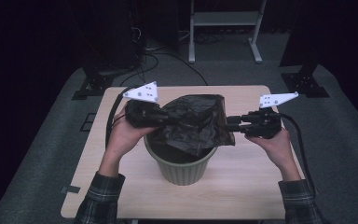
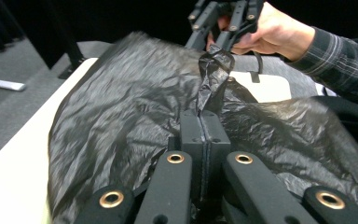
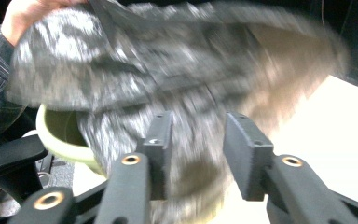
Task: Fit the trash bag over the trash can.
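A crumpled black plastic bag [image 1: 196, 121] hangs spread over an olive-green bin [image 1: 182, 170] in the middle of the table. My left gripper [image 1: 165, 116] is at the bag's left side. In the left gripper view its jaws [image 2: 205, 116] are pressed together on a fold of the bag [image 2: 121, 102]. My right gripper [image 1: 230, 123] is at the bag's right edge. Its jaws [image 3: 199, 119] stand apart, with blurred bag film [image 3: 144, 70] between and behind them and the bin's rim [image 3: 58, 135] to the left. The right gripper [image 2: 221, 18] also appears beyond a twisted peak of the bag.
The light wooden table [image 1: 251, 177] has bare surface in front of and beside the bin. Behind it on the grey floor stand a white frame [image 1: 223, 21] and two dark stand feet [image 1: 88, 86] [image 1: 305, 84]. A black chair part [image 3: 9, 154] is at the table's side.
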`<state>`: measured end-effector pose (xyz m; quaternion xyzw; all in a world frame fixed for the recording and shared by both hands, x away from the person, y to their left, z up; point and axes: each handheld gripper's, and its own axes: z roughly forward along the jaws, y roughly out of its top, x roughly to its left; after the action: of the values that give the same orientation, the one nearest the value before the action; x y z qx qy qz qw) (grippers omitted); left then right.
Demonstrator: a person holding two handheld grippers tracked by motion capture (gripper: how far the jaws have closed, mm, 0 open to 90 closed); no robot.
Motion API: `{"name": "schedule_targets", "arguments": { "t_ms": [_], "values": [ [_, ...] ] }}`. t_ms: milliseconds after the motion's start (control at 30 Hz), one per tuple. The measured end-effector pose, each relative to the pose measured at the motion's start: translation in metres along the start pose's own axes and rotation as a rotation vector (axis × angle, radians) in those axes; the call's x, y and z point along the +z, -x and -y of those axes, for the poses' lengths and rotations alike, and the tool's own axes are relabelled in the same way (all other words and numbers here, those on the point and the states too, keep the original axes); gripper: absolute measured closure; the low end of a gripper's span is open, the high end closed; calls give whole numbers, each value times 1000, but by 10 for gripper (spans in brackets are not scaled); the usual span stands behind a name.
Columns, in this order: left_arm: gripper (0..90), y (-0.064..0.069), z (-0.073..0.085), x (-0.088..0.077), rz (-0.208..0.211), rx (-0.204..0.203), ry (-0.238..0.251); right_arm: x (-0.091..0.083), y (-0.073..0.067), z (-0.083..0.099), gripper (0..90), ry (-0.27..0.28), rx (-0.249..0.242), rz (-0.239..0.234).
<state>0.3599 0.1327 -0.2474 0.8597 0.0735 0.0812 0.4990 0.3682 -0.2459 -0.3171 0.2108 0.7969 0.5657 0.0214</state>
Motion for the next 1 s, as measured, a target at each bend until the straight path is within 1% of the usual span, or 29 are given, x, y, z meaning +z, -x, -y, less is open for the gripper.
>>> {"name": "schedule_targets", "arguments": {
  "t_ms": [100,133,167,200,267,367,533,567,667,733,800,833,867,933,1000],
  "values": [
    [900,0,10,-12,-17,-21,18,-6,3,10,552,-4,26,20],
    [900,-1,12,-14,-19,-25,23,-8,5,14,541,0,44,18],
    [900,-1,13,-16,-22,-30,27,-9,5,17,541,1,52,18],
    [900,-1,14,-17,-21,-27,23,-10,6,19,540,5,55,16],
    [899,-2,16,-18,-22,-34,27,-11,7,21,533,18,68,7],
    [899,-2,17,-17,-19,-34,25,-12,7,21,525,38,77,-12],
    [898,-2,17,-17,-16,-34,22,-4,11,21,534,25,94,-32],
    [898,-2,17,-17,-17,-34,23,-2,11,21,545,22,94,-31],
    [898,-3,17,-18,-18,-36,23,3,11,21,642,9,86,-36],
    [898,-3,17,-18,-16,-36,24,5,10,20,746,2,73,-40],
    [898,-3,17,-18,-13,-35,23,5,8,20,844,3,45,-27],
    [898,-2,17,-18,-14,-35,23,5,7,20,877,4,43,-27],
    [898,-3,17,-18,-15,-36,23,4,6,19,897,3,28,-19],
    [898,-3,18,-18,-19,-40,29,4,5,19,899,0,19,-17],
    [898,-4,20,-21,-30,-52,39,3,4,20,899,-10,5,-5]
  ]
}}
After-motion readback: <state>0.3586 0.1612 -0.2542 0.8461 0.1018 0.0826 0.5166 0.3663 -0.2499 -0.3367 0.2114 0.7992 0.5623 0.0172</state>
